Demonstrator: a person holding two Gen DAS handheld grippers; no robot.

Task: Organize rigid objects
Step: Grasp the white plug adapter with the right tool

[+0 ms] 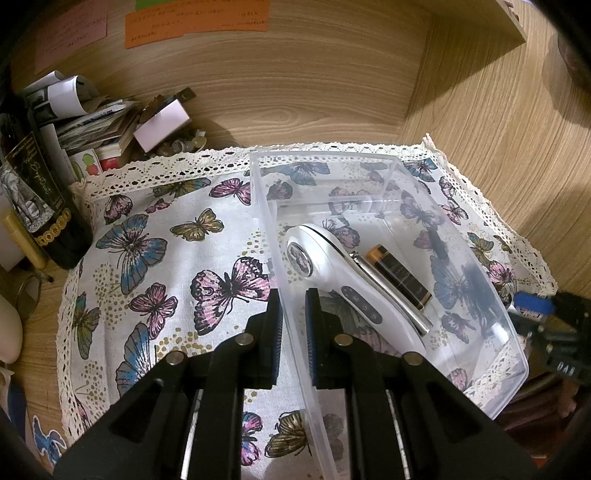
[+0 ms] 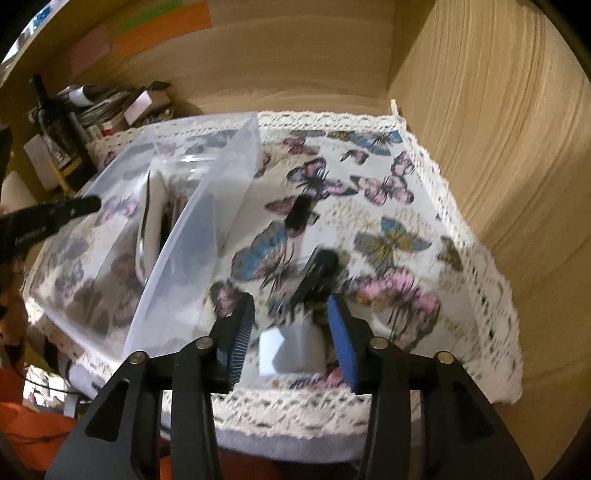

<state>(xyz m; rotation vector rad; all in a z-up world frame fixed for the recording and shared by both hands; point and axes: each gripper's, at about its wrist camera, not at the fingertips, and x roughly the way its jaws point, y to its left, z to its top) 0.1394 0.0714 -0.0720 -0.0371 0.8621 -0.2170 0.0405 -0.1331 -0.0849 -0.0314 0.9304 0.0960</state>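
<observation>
My left gripper (image 1: 293, 317) is clamped on the near wall of the clear plastic bin (image 1: 391, 158), steadying it; ahead in it lie a smooth white handheld device (image 1: 332, 273) and a cylindrical battery (image 1: 400, 275). My right gripper (image 2: 290, 325) stands parted over a blurred black piece (image 2: 317, 275) on the butterfly cloth (image 2: 388, 236); next, I judge, it must close on that.

Butterfly-print white cloth (image 1: 166, 266), clear plastic box (image 1: 480, 332), white device (image 1: 332, 273), orange notes (image 1: 195, 22)
</observation>
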